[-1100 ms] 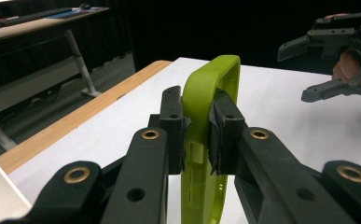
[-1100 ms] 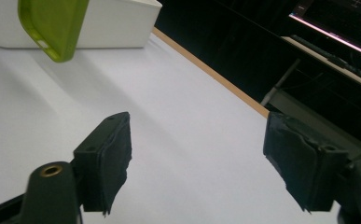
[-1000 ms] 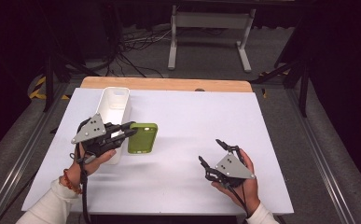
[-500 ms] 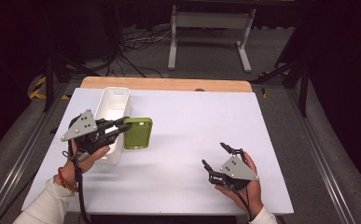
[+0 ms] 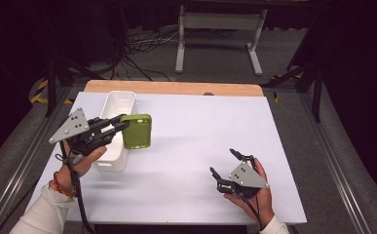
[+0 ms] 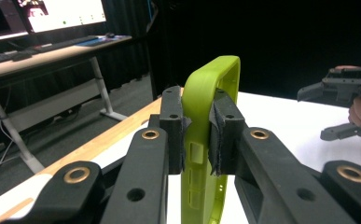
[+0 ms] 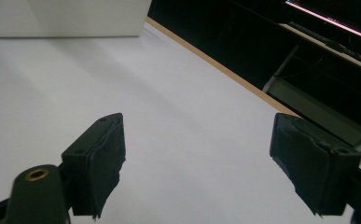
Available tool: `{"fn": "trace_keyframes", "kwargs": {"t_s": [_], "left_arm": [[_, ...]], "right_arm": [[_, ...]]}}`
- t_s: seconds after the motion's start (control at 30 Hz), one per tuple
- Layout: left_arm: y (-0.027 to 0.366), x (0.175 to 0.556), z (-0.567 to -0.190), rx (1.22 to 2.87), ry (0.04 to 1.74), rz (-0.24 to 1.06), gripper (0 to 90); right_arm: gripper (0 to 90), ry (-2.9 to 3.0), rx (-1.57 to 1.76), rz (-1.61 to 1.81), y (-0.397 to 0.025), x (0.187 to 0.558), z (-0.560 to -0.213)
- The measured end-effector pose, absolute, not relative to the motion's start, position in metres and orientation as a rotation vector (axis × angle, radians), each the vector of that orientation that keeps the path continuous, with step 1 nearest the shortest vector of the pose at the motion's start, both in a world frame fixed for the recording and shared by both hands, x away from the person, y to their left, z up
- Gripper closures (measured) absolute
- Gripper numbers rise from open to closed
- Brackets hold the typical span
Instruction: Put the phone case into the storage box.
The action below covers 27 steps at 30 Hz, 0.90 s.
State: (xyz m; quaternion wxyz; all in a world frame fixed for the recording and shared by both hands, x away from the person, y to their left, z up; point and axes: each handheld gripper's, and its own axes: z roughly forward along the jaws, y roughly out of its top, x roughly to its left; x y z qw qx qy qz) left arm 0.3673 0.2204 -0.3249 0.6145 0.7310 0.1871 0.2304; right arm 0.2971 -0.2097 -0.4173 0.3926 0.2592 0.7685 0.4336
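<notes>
Pinching green phone case, left gripper

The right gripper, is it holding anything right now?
No, the right gripper stands wide open over the bare white table.

Both grippers black, left gripper and right gripper each topped with grey triangular plate, brass-ringed jaw pivots, black cables, white sleeves, beaded left-wrist bracelet.

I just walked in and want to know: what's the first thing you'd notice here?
The bright green phone case stands out, pinched by its edge in the left gripper beside the white bin at the table's left. Lower right, the right gripper sits open over the bare white table.
</notes>
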Motion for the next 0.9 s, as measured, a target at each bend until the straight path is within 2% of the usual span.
{"fn": "trace_keyframes", "kwargs": {"t_s": [0.9], "left_arm": [[0.259,0.366,-0.316,1.627,0.491,0.614,78.3]], "right_arm": [[19.2,1.932,0.662,1.132,-0.21,0.297,-0.416]]}}
